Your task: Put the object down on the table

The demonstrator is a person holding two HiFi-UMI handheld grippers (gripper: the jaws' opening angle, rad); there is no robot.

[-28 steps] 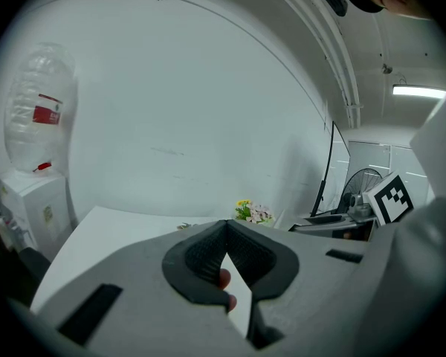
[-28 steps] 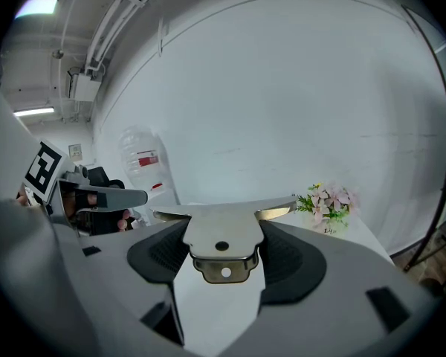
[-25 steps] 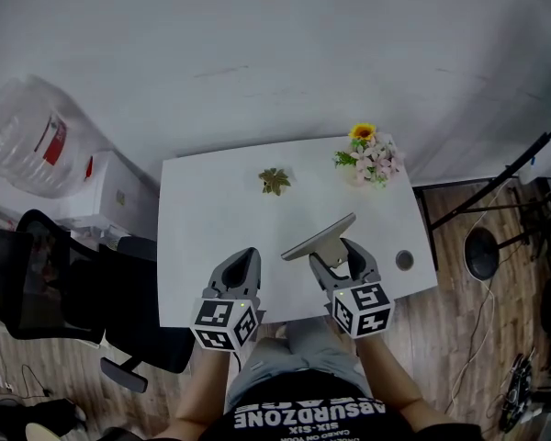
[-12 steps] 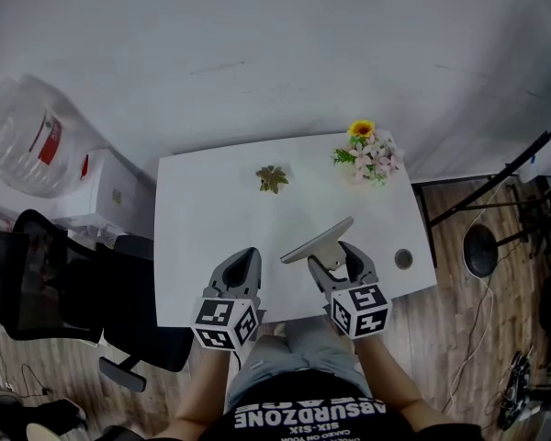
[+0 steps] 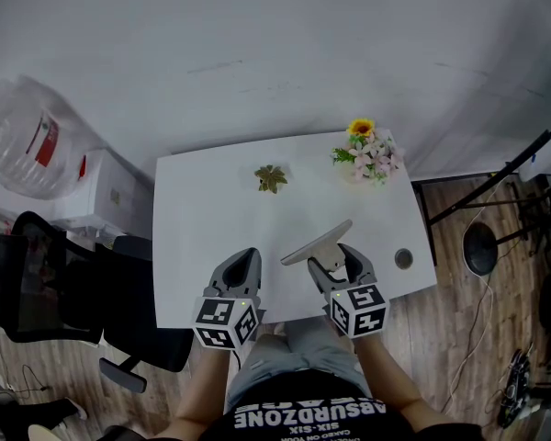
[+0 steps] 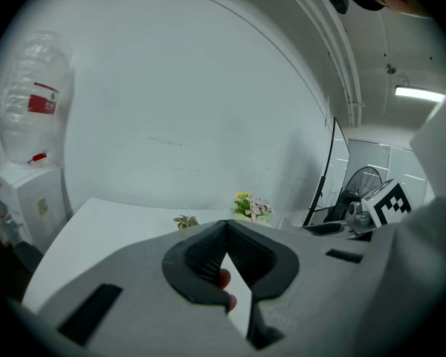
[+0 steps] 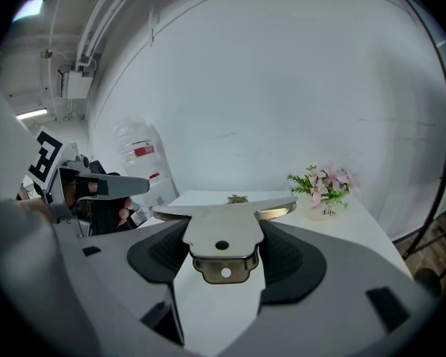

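The metal scraper [image 5: 318, 243] is off the white table [image 5: 211, 228], held over its near right part. The right gripper [image 5: 338, 257] has its pads pressed against the two sides of the scraper's flat handle plate, and the wide blade points toward the table's far edge. In the right gripper view the scraper [image 7: 223, 233] sits level between the jaws, with two small holes showing in the plate. The left gripper [image 5: 246, 257] hovers at the table's near edge, left of the scraper; its jaws meet at the tips with nothing between them, though a fingertip shows behind the gap in its own view. Nothing lies on the table under the blade. The nearest thing is a small dark round fitting [image 5: 403, 259] by the near right corner. Toward the far edge stand a small green plant [image 5: 271, 178] and, at the far right corner, a pot [image 5: 367, 168] filled with pink flowers and one yellow bloom. Off the table's left side are a black chair [image 5: 46, 283] and a large clear water bottle [image 5: 23, 141] — off its right side, a black stand [image 5: 482, 246] on the wooden floor.
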